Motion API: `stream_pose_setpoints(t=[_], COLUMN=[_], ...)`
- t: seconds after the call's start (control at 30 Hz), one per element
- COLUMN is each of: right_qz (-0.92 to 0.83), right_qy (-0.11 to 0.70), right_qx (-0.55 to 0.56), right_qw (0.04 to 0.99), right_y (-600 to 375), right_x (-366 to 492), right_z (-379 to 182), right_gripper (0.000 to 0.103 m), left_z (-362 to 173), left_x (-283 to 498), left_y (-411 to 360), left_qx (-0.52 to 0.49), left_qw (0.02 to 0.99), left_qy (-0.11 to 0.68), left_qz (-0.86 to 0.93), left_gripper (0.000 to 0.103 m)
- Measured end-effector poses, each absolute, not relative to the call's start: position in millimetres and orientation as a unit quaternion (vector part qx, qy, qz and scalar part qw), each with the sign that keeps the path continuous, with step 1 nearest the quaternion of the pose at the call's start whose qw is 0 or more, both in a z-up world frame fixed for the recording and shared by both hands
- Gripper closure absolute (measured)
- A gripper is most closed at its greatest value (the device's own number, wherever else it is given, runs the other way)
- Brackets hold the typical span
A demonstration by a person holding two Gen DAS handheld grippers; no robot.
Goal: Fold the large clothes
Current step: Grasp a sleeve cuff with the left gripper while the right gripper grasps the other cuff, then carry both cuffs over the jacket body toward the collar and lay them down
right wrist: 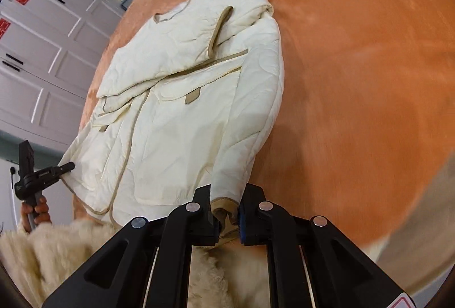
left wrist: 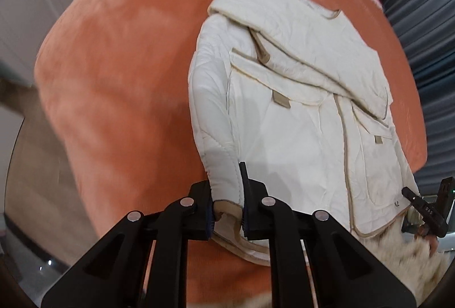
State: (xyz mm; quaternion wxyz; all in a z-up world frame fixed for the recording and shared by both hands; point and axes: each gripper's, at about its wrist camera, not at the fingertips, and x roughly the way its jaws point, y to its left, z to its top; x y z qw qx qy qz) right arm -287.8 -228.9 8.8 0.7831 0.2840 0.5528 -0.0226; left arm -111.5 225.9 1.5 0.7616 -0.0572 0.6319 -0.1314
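2 grippers, left gripper and right gripper, hide jacket cuffs

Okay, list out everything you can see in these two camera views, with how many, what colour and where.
jacket: one, cream with tan trim, lying flat on the blanket, one sleeve folded across its front
blanket: one, orange, spread under the jacket
wardrobe: one, white panelled doors with red stickers, upper left of the right wrist view
curtain: one, blue-grey and pleated, right edge of the left wrist view
fluffy fabric: one patch, cream, along the near edge below the jacket
left claw: one, black, shut on a tan sleeve cuff of the jacket
right claw: one, black, shut on a tan sleeve cuff of the jacket
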Motion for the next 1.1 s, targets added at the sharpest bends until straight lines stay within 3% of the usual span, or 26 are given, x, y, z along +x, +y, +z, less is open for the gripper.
stream_pose_setpoints(t=[0.23, 0.5, 0.77, 0.83, 1.0, 1.03, 1.1], right_qz=[-0.021, -0.044, -0.083, -0.084, -0.089, -0.089, -0.091], right_qy=[0.488, 0.350, 0.332, 0.328, 0.295, 0.287, 0.278], right_qx=[0.266, 0.230, 0.253, 0.266, 0.282, 0.276, 0.267], right_qw=[0.831, 0.907, 0.905, 0.903, 0.909, 0.913, 0.918], right_y=[-238, -274, -301, -303, -303, -302, -300], right_x=[-268, -150, -54, -39, -38, -40, -43], right_z=[41, 90, 69, 65, 78, 81, 83], right_gripper=[0.095, 0.095, 0.095, 0.091, 0.077, 0.076, 0.069], left_z=[44, 96, 74, 64, 56, 57, 68], left_x=[-96, 4, 104, 124, 139, 140, 136], left_y=[224, 182, 138, 134, 150, 152, 158], left_qx=[-0.091, -0.069, -0.041, -0.046, -0.118, -0.126, -0.132], left_qw=[0.815, 0.892, 0.899, 0.895, 0.884, 0.884, 0.898], left_qy=[0.558, 0.431, 0.429, 0.439, 0.448, 0.448, 0.418], left_qz=[-0.128, -0.116, -0.079, -0.063, -0.055, -0.057, -0.040], left_gripper=[0.090, 0.093, 0.093, 0.091, 0.082, 0.076, 0.050])
